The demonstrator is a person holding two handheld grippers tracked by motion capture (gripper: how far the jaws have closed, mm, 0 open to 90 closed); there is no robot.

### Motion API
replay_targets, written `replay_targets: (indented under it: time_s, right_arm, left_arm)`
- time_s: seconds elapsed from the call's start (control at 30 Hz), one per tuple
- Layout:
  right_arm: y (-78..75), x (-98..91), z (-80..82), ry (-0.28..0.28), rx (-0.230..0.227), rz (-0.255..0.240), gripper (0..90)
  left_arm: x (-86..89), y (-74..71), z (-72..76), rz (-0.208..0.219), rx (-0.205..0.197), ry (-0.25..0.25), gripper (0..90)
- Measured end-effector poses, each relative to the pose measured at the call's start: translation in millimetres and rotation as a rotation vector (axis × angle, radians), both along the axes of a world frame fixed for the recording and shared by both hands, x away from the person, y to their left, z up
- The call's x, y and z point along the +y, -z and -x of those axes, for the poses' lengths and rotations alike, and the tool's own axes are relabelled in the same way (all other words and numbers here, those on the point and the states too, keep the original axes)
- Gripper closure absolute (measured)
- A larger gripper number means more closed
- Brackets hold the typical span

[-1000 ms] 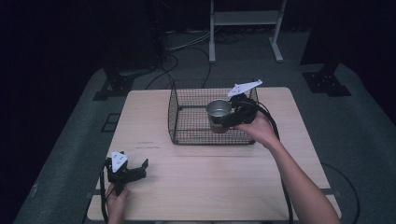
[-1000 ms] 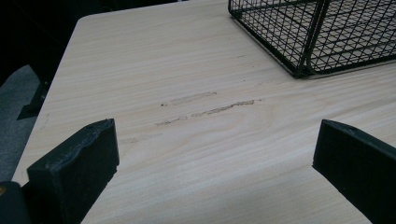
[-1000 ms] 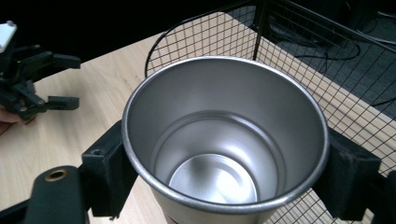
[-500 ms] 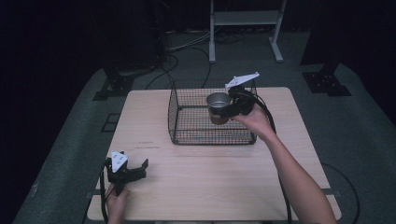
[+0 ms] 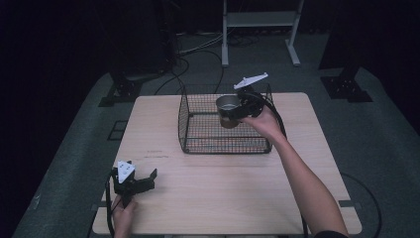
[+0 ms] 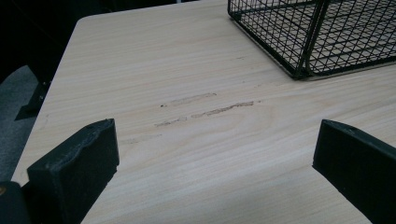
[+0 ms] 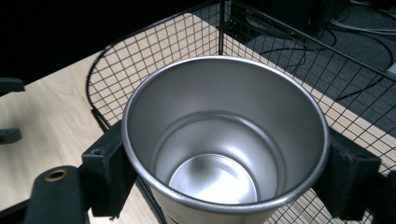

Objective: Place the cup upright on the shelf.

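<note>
Steel, round and empty, the metal cup (image 5: 228,110) sits clamped in the right tongs (image 5: 236,111) above the black wire basket (image 5: 198,144); lowering comes next. Left tongs (image 5: 141,179) gape empty.

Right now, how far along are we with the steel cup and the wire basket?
Done: the right tool is shut on the steel cup, jaws clamping its sides, cup upright and empty. In hand: it is held above the wire basket, near the back right corner. Left: whether it goes in or comes out I cannot tell; it is not set down. The left tool rests open on the table.
</note>
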State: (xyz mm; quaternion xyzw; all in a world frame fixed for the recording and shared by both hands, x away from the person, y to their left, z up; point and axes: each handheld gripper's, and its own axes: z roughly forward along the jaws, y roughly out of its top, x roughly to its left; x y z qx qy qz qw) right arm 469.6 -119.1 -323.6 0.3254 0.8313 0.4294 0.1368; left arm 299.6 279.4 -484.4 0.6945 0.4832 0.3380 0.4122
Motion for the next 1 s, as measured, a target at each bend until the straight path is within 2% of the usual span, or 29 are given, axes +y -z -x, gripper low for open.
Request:
replay_targets:
  time_s: [0.23, 0.53, 0.87, 1.0]
  right_arm:
    - [11.6, 3.8, -11.8, 0.015, 0.023, 0.017, 17.9]
    - [24.0, 8.7, -24.6, 0.038, 0.049, 0.003, 18.0]
    - [45.3, 20.2, -39.7, 0.063, 0.077, 0.034, 17.9]
    - [53.9, 25.6, -43.7, 0.053, 0.09, 0.049, 17.9]
  left_arm:
    - [-0.6, 0.3, 0.1, -0.003, -0.003, 0.001, 0.0]
    - [-0.6, 0.1, 0.3, -0.005, 0.001, 0.002, 0.0]
    - [-0.4, -0.1, 0.0, -0.001, 0.004, 0.0, 0.0]
    - [0.1, -0.1, -0.2, 0.003, 0.004, -0.001, 0.0]
